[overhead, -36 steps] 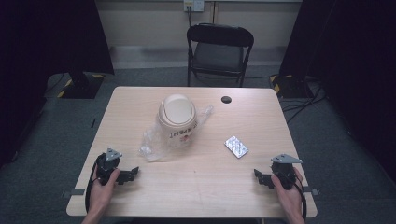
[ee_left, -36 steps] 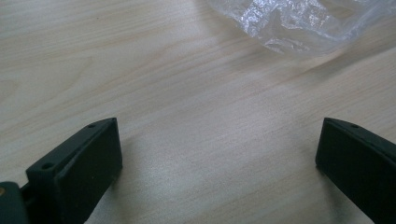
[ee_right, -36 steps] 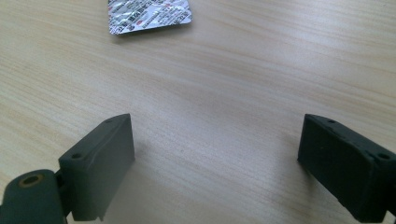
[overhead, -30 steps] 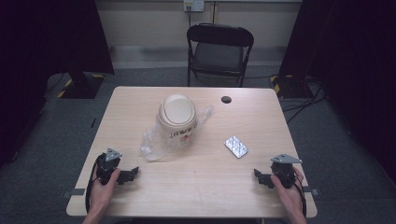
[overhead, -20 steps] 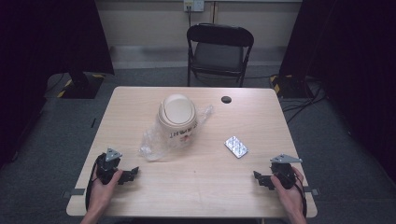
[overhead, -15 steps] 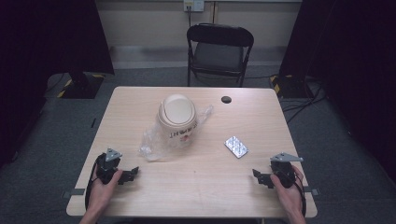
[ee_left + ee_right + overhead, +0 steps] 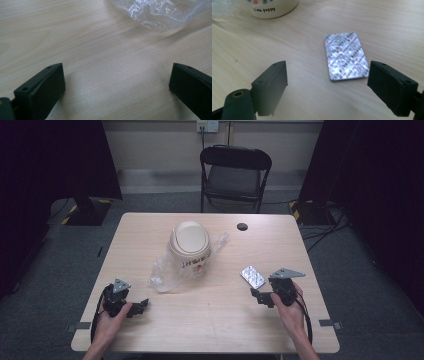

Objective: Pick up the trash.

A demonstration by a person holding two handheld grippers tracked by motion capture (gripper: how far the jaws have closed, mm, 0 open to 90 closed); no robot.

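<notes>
A silver blister pack (image 7: 252,276) lies flat on the wooden table (image 7: 215,330), right of centre. My right gripper (image 7: 256,296) hovers just short of it, a little above the table. Its jaws stand wide and have just been closing slightly, with nothing pressed between them. In the right gripper view the blister pack (image 7: 345,56) lies on the wood just ahead of the right gripper (image 7: 327,72). A cream lidded jar (image 7: 190,245) stands mid-table on a clear plastic bag (image 7: 162,275). My left gripper (image 7: 144,304) rests open at the front left, with only bare wood between the jaws of the left gripper (image 7: 116,75).
A small black round thing (image 7: 242,226) sits near the table's far edge. A black folding chair (image 7: 235,175) stands behind the table. The jar (image 7: 273,8) reads "Cute puppy". The plastic bag's edge (image 7: 155,12) lies ahead of the left jaws.
The right hand has lifted and moved left and away from the front edge, towards the blister pack. The left hand has stayed where it was.
</notes>
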